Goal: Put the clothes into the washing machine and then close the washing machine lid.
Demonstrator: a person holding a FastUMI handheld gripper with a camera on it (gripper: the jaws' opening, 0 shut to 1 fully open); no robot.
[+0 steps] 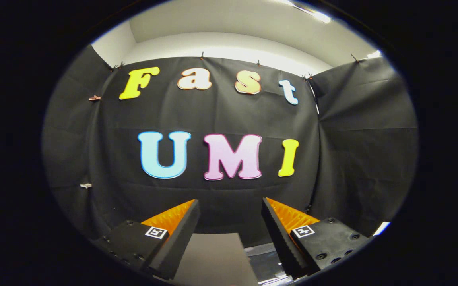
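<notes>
My gripper (231,206) is open, its two fingers spread wide with nothing between them, and it points level at the booth's black cloth wall (221,119). Below and between the fingers lies a flat grey surface (213,254), and to its right a shiny glossy patch (264,262); I cannot tell whether these belong to the washing machine. No clothes are visible ahead of the fingers.
Black cloth also hangs on the left (70,131) and right (368,131) sides, closing in the booth. Above the cloth a white wall and ceiling (229,35) show, with a bright light (316,16) at the upper right.
</notes>
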